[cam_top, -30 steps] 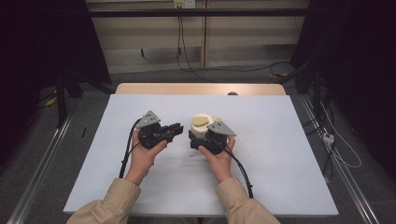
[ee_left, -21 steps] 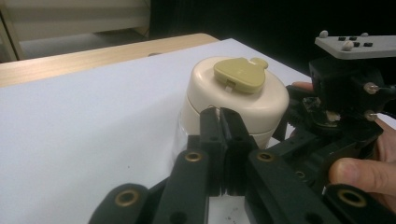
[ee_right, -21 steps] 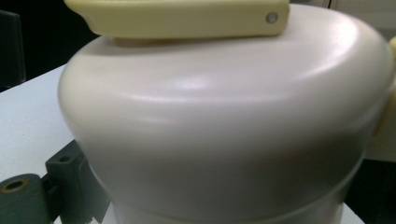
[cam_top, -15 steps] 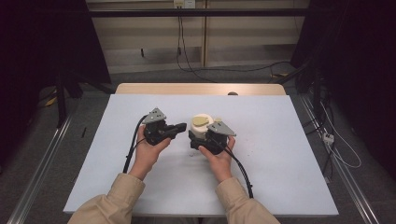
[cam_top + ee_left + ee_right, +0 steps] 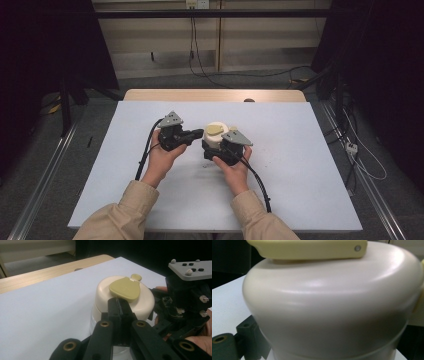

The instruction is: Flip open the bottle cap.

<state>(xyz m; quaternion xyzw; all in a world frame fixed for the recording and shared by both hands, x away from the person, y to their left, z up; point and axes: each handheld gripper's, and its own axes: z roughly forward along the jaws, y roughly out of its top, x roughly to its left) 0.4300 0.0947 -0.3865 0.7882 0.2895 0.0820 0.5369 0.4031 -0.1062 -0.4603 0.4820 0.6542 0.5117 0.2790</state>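
While your right gripper (image 5: 216,149) looks clamped on the cream jar (image 5: 215,137) mid-table (jaws hidden behind it), your left gripper (image 5: 119,308), jaws pressed together, noses up to the yellow-green lid tab (image 5: 125,288). Next you'll want to catch under that tab.

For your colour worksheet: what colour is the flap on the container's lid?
Olive-yellow flap on a cream lid; left gripper view.

Cream jar (image 5: 216,137) with olive-yellow flap (image 5: 125,288) on its lid. Both tongs black: left tongs (image 5: 198,133) and right tongs (image 5: 210,148), each topped by a grey plate bearing pale and black studs. Desk (image 5: 300,150) covered in plain white, with a light wood strip at its far edge. Sleeves (image 5: 125,212) beige.
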